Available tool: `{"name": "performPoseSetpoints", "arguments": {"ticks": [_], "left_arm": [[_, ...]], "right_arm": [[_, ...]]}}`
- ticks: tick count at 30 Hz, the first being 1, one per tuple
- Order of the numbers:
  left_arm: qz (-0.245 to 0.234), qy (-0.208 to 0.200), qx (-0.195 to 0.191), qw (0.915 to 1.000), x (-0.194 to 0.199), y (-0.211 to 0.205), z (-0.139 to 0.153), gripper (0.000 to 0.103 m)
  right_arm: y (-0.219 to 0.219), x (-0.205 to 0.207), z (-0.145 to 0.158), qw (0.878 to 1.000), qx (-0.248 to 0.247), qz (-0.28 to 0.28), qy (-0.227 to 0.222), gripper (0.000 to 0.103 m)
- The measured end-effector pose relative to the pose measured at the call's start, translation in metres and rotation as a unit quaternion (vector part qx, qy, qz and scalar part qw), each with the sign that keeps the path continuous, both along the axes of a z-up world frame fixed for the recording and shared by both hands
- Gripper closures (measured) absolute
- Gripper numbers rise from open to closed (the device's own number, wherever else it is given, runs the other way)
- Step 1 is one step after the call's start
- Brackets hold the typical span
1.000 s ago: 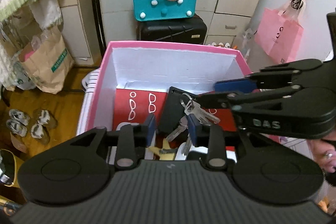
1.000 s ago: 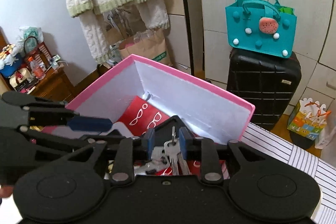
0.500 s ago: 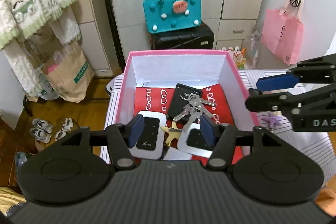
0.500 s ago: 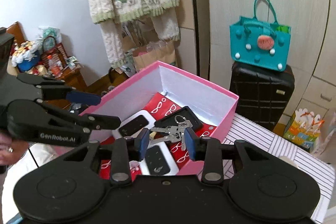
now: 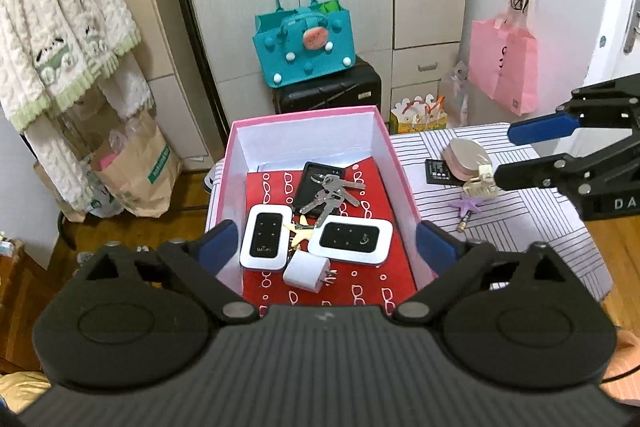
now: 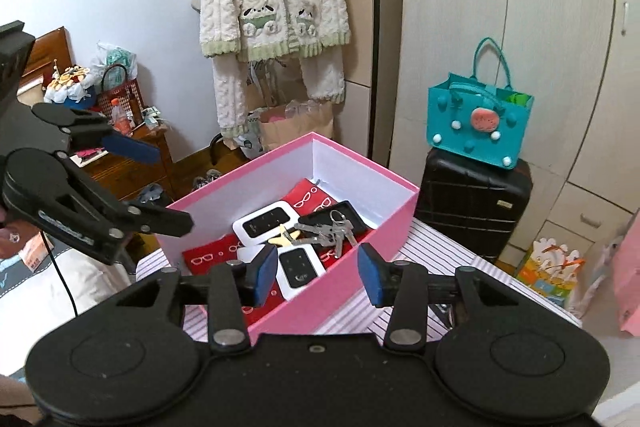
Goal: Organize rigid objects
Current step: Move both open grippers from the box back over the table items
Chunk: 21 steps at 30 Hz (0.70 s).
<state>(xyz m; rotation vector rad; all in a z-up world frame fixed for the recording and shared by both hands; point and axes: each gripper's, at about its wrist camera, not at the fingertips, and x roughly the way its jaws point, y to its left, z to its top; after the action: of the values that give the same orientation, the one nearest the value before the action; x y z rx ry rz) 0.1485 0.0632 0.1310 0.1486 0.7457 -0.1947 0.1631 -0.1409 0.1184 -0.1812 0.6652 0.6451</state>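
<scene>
Several keys (image 5: 331, 191) fan sideways across the pink box (image 5: 400, 171).

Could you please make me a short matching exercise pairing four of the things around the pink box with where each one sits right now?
Things:
1. bunch of keys
2. white charger plug
3. purple star clip
4. teal bag

Places:
A. on the black suitcase
B. on the striped cloth, outside the pink box
C. on the black device in the box
D. at the box's near end, between the two white Wi-Fi units

Pairs: 1-C, 2-D, 3-B, 4-A
</scene>
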Motion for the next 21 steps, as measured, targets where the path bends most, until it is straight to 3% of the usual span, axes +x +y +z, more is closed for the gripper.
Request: {"name": "performPoseSetpoints", "arguments": {"ticks": [10,16,19,21], "left_arm": [[-0.046,-0.064,0.047,0.9957,-0.054,-0.047,0.007,0.000],[-0.091,-0.054,0.020,0.9942,-0.068,-0.081,-0.007,0.000],[-0.098,-0.065,0.016,0.9929,-0.072,-0.101,-0.021,0.000],[-0.108,-0.072,0.023,0.9913,-0.074,-0.116,-0.032,0.000]], "right_arm": [[-0.045,-0.038,-0.002,1.000,-0.005,-0.015,-0.020,0.050],[-0.072,-0.051,-0.012,0.999,0.007,-0.033,-0.017,0.047],[-0.085,-0.057,-0.021,0.999,0.013,-0.033,-0.020,0.034],[-0.096,-0.058,-0.027,0.999,0.019,-0.042,-0.022,0.032]]}}
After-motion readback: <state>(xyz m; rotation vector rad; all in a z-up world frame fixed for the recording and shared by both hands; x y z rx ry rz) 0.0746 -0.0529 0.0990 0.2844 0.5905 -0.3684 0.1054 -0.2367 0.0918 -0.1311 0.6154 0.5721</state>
